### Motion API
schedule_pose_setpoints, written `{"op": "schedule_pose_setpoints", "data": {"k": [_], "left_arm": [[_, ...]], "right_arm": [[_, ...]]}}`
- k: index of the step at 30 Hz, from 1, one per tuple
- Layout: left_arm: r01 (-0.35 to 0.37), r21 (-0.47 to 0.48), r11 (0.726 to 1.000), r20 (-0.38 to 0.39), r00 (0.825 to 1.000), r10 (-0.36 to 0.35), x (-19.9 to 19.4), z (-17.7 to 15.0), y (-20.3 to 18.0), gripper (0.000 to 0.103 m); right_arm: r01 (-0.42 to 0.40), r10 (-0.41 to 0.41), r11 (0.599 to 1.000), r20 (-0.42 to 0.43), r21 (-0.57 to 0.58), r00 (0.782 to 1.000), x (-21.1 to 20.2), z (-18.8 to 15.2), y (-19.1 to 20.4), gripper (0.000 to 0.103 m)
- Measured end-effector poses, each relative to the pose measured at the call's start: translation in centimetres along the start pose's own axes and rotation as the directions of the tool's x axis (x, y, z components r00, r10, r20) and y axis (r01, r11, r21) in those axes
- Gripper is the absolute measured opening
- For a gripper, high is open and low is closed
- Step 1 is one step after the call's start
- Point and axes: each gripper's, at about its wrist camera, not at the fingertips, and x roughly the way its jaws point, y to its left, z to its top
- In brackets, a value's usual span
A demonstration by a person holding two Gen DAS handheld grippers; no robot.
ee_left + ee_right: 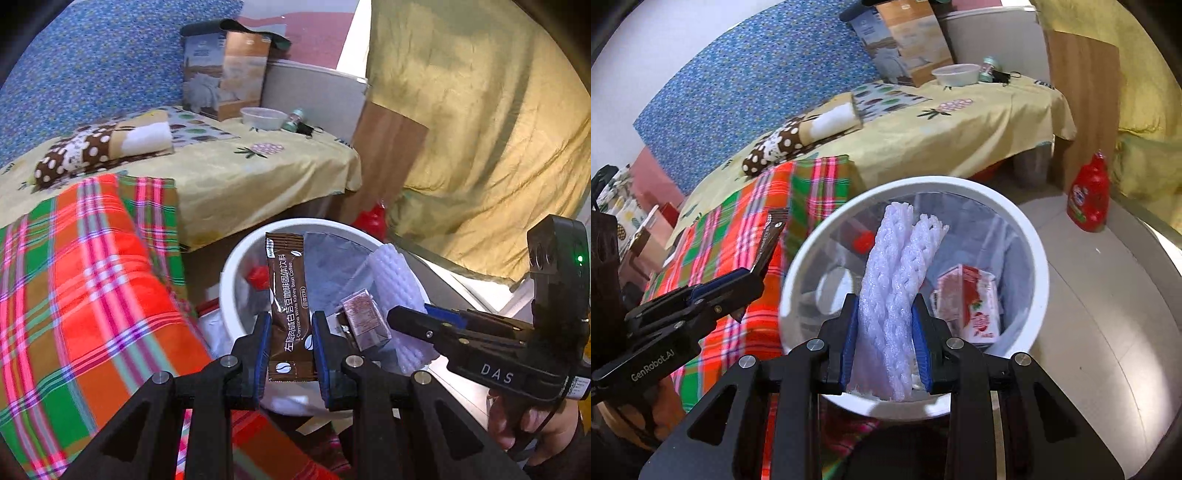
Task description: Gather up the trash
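My left gripper is shut on a brown coffee sachet and holds it upright over the white trash bin. My right gripper is shut on a white foam net sleeve above the same bin. The foam sleeve and right gripper also show at the right of the left wrist view. The left gripper with the sachet shows at the left of the right wrist view. Inside the bin lie a red-and-white carton and a red-capped item.
A plaid blanket covers the bed left of the bin. A yellow sheet, a dotted pillow, a box and a plastic bowl lie beyond. A red bottle stands on the floor by a wooden board.
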Motion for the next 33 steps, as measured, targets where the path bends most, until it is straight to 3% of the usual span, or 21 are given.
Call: {"op": "schedule_pose_setpoints", "data": {"k": [4,9,13,22,33], "left_arm": [[0.023,0.016,1.000,-0.012,1.000,-0.023,1.2,0.4,-0.8,0.023],[0.040,0.035,0.999,-0.015,0.999,-0.040,2.3,0.7,-1.6,0.023],[0.055,0.041,0.998,-0.005,0.998,-0.055,2.4,0.7,-1.8,0.031],[0.031,0.002,1.000,0.025,0.999,-0.031,0.5,0.4,-0.6,0.032],[-0.024,-0.031,0.999,0.058,0.998,0.026,-4.1,-2.0,0.2,0.032]], "right_arm": [[0.023,-0.023,1.000,-0.008,0.001,1.000,0.3,0.0,-0.6,0.035],[0.036,-0.036,0.999,-0.005,0.017,0.999,0.3,-0.1,-1.3,0.049],[0.025,-0.025,1.000,0.002,0.018,1.000,0.3,0.0,-1.7,0.049],[0.008,-0.009,1.000,0.024,0.023,1.000,-0.6,-0.1,-1.2,0.049],[-0.014,0.017,0.999,0.066,-0.036,0.998,-2.4,-1.3,2.3,0.049]]}}
